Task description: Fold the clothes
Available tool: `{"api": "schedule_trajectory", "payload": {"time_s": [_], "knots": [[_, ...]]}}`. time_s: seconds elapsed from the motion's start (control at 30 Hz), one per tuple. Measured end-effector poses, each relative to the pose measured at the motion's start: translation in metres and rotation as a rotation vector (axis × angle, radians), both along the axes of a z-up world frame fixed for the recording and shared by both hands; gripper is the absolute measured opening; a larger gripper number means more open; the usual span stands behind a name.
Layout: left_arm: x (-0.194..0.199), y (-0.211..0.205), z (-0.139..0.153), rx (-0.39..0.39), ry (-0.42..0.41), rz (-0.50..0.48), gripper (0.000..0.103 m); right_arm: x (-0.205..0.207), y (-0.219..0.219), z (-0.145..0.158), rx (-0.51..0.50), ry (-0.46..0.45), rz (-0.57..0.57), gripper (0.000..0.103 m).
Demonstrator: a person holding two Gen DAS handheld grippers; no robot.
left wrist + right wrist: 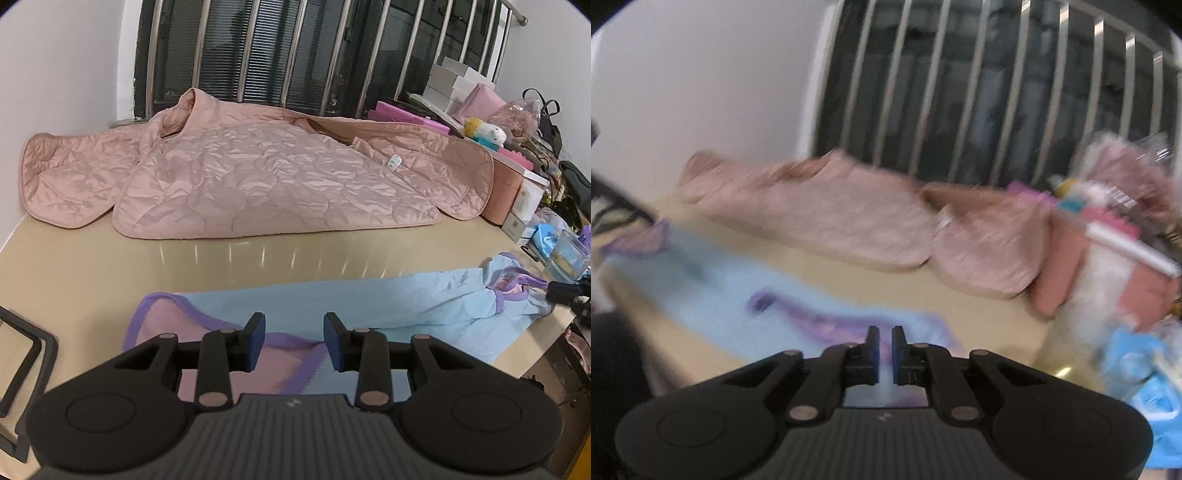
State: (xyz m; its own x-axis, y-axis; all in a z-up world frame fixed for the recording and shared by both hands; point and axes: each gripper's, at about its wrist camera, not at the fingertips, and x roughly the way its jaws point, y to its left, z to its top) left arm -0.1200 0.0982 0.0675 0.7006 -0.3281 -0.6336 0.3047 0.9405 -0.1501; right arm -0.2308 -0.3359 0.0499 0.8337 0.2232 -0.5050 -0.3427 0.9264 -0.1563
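Observation:
A light blue garment (369,306) with purple trim and a pink lining lies flat along the near edge of the beige table (74,266). My left gripper (294,341) hovers over its left end, above the purple-edged opening. It is open, with nothing between the fingers. In the blurred right wrist view the same blue garment (713,295) stretches away to the left. My right gripper (885,345) sits over its purple-trimmed end, the jaws a narrow slit apart, with no cloth seen pinched. A pink quilted jacket (258,177) is spread out at the back of the table, also visible as the jacket (820,221).
Barred window (295,55) stands behind the table. Stacked boxes (458,85), a plush toy (487,133), a pink box (506,188) and a glass container (569,258) crowd the right side. A black frame (22,362) sits at the near left.

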Motion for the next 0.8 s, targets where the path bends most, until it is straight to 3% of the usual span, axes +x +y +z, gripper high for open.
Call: {"api": "schedule_trajectory", "payload": {"time_s": [0.07,0.13,0.17,0.37,0.4,0.43,0.47,0.5,0.67,0.7,0.73,0.77,0.8], "knots": [[-0.002,-0.001,0.000,0.010,0.001,-0.007,0.036,0.000,0.004,-0.007,-0.034,0.010,0.033,0.033],[-0.001,-0.001,-0.001,0.012,0.004,-0.007,0.036,0.006,0.003,-0.009,-0.073,-0.022,0.039,0.076],[-0.001,-0.001,-0.001,0.012,0.005,-0.005,0.036,0.011,0.001,-0.010,-0.086,-0.031,0.049,0.081],[-0.006,0.001,-0.005,0.011,0.016,-0.002,0.037,0.062,-0.007,-0.019,-0.062,0.105,0.161,0.081],[-0.007,0.002,-0.006,0.013,0.020,0.000,0.037,0.067,-0.010,-0.022,-0.030,0.134,0.165,0.072],[-0.007,0.003,-0.007,0.014,0.024,0.002,0.037,0.073,-0.012,-0.024,0.001,0.163,0.169,0.049],[-0.007,0.004,-0.008,0.016,0.026,0.004,0.037,0.078,-0.014,-0.026,0.035,0.188,0.174,0.035],[-0.008,0.005,-0.008,0.017,0.027,0.006,0.037,0.078,-0.017,-0.024,0.070,0.196,0.178,0.008],[-0.007,0.007,-0.010,0.014,0.032,0.004,0.037,0.061,-0.015,-0.014,0.036,0.079,0.130,0.013],[-0.007,0.007,-0.011,0.013,0.033,0.002,0.037,0.059,-0.015,-0.014,0.028,0.060,0.118,0.024],[-0.007,0.007,-0.012,0.012,0.035,-0.002,0.038,0.058,-0.015,-0.014,0.011,0.057,0.111,0.047],[-0.007,0.006,-0.013,0.011,0.037,-0.006,0.039,0.059,-0.016,-0.013,-0.007,0.070,0.105,0.058],[-0.007,0.006,-0.015,0.011,0.041,-0.014,0.039,0.058,-0.017,-0.014,-0.016,0.079,0.104,0.062]]}}
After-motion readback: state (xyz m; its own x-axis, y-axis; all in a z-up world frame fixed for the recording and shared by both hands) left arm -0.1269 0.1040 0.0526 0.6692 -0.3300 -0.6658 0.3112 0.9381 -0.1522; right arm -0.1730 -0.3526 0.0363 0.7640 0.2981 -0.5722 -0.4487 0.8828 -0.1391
